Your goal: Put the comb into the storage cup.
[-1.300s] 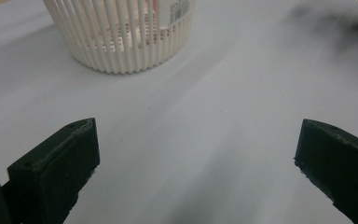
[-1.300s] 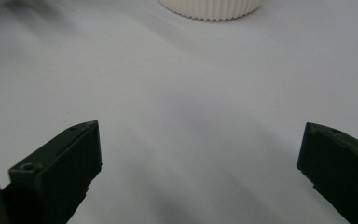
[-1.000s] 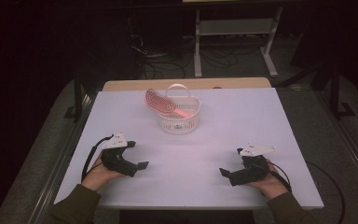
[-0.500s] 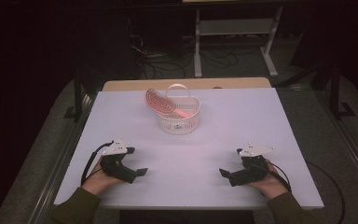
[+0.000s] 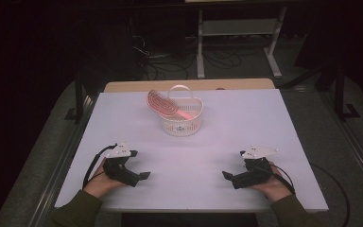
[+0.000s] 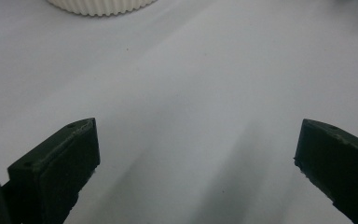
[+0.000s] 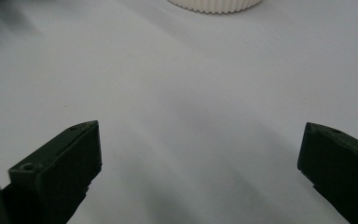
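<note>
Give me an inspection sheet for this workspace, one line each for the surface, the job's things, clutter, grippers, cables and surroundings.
Surface: white table, flat and bare across its near half; a wooden edge shows along its far side.
Job's things: white basket with a handle stands at the far centre; a pink brush leans out over its left rim.
Clutter: nothing seen.
Grippers: left gripper and right gripper rest low at the near edge, jaws wide apart, nothing between them.
Cables: a black cable loops from the left gripper; another trails by the right hand; loose wires lie on the floor behind.
Surroundings: dark room; a white frame stands beyond the table.
</note>
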Motion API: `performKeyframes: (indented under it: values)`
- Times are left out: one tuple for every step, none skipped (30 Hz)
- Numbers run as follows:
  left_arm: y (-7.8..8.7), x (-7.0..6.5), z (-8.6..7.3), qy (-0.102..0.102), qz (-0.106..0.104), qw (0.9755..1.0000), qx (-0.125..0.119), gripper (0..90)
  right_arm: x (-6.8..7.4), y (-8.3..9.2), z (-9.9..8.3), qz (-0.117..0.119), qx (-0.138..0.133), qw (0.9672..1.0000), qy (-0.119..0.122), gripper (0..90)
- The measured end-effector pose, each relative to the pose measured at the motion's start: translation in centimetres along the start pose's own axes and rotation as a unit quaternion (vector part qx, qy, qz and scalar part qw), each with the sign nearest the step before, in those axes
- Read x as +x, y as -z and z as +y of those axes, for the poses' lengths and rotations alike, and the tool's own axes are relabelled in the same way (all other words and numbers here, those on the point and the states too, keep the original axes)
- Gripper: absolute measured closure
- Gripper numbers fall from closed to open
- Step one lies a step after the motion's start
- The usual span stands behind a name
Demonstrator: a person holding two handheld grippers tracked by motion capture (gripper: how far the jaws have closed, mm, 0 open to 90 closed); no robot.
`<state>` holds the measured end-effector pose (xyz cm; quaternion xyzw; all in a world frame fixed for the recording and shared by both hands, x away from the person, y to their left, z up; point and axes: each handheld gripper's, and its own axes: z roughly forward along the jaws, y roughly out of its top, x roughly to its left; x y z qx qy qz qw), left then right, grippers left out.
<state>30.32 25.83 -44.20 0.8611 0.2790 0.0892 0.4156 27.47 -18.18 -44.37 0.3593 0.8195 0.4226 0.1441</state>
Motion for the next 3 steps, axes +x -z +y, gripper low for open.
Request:
performKeyframes:
  values:
    - [-0.01,-0.02,0.00,0.000,0.000,1.0000,0.001,0.0,0.01,0.01,0.01,0.000,-0.001,1.0000,0.000,0.0]
    - [-0.03,-0.03,0.00,0.000,-0.001,1.0000,0.002,0.0,0.01,0.01,0.00,0.000,-0.001,1.0000,0.000,0.0]
    - [-0.06,-0.04,0.00,0.000,-0.001,1.0000,0.005,0.0,0.01,0.01,-0.01,0.000,0.000,1.0000,0.000,0.0]
